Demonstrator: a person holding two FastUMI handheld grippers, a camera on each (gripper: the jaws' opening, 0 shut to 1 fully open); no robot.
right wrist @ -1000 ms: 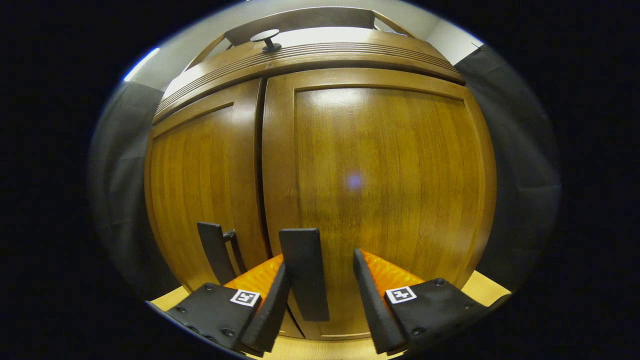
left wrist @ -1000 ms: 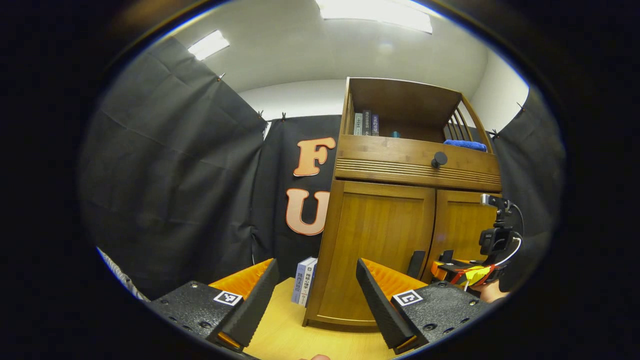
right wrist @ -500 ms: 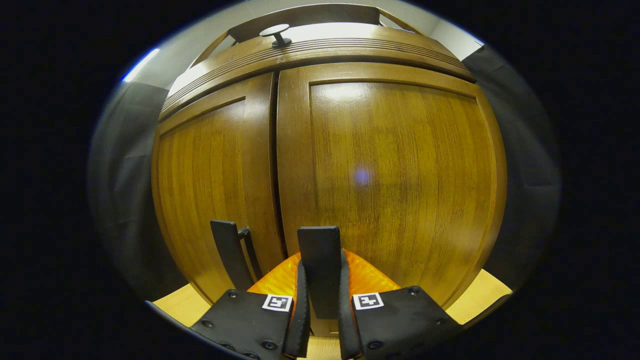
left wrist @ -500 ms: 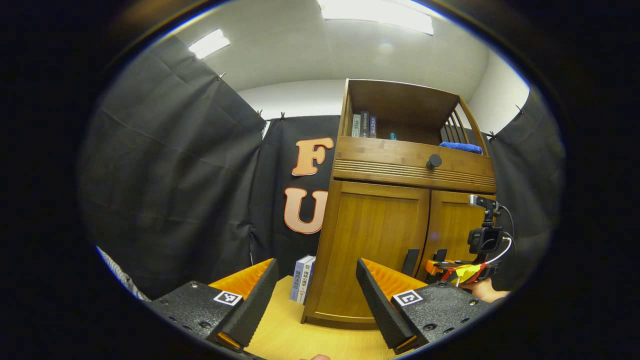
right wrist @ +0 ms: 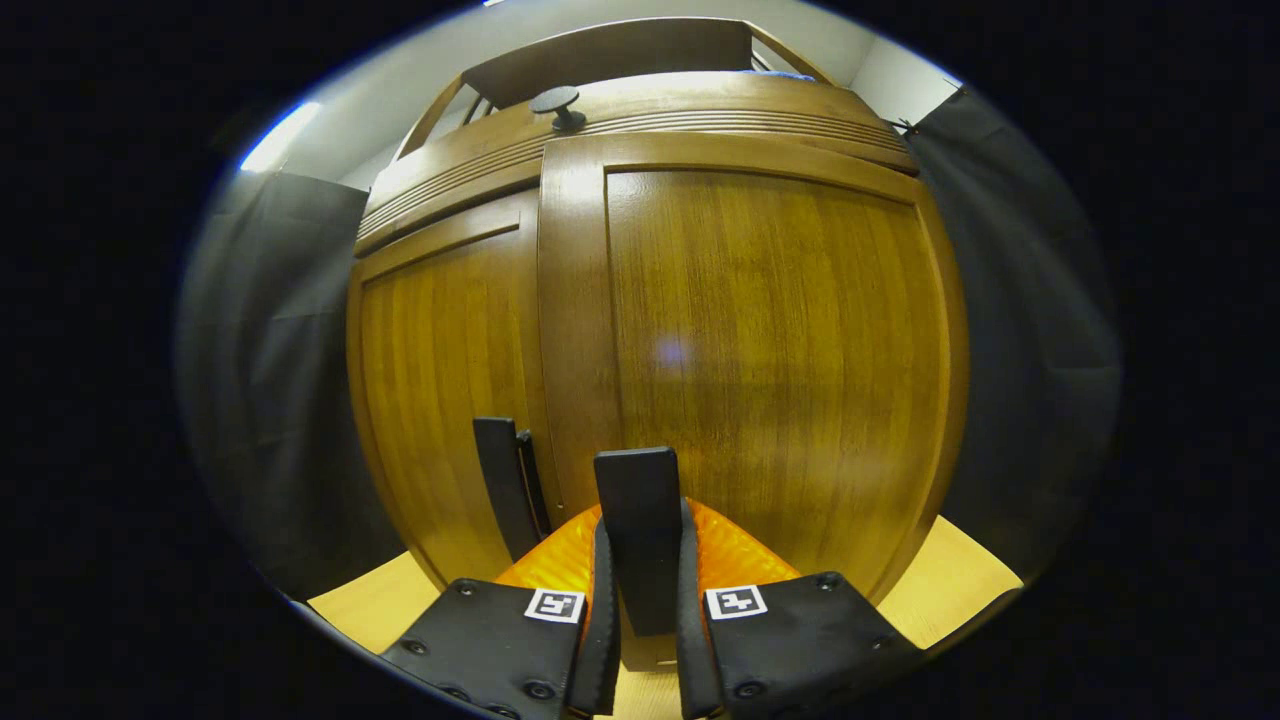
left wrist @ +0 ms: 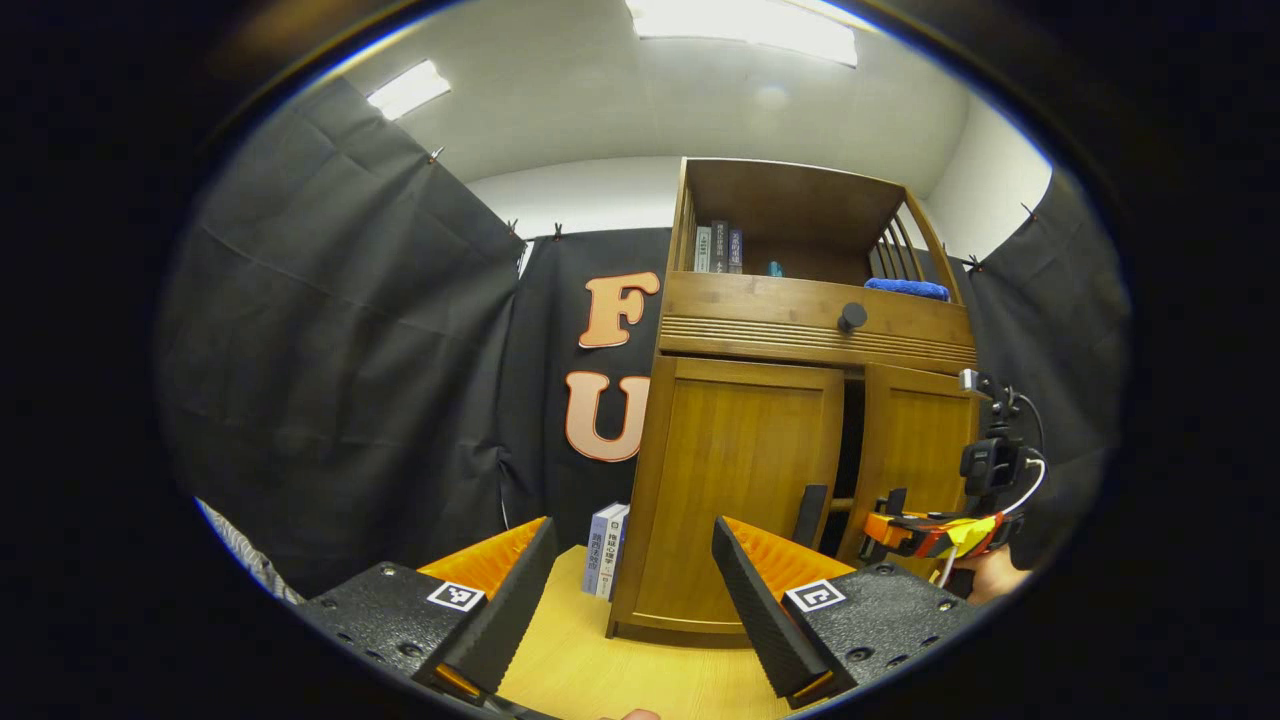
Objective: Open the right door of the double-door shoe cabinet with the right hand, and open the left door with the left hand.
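1. Change: 1.0 s ago the right gripper [right wrist: 640, 640] stood open around the right door's handle [right wrist: 637, 535]; by 0.5 s ago it had clamped, and at this moment both fingers pressed on that handle.
2. Right door [right wrist: 760, 360] had swung off its frame. In the left gripper view a dark gap [left wrist: 852, 440] showed between it and the left door [left wrist: 745, 480]; at 0.5 s ago that seam was shut.
3. Judgement: right-door pull was under way, only part open. Left half of the task not started.
4. Left gripper [left wrist: 630, 600] was wide open, holding nothing, well back from the shoe cabinet [left wrist: 810, 330], aimed roughly at its left front corner.
5. Left door was closed and flush; its handle [right wrist: 500, 480] sat just left of the centre seam, low on the panel.
6. Orientation: both handles were flat bars, long axis vertical. Right door's free edge pointed out toward the person, hinge on its outer side.
7. Cabinet stood on the wooden floor [left wrist: 600, 670], books [left wrist: 605, 550] leaning beside its left flank.
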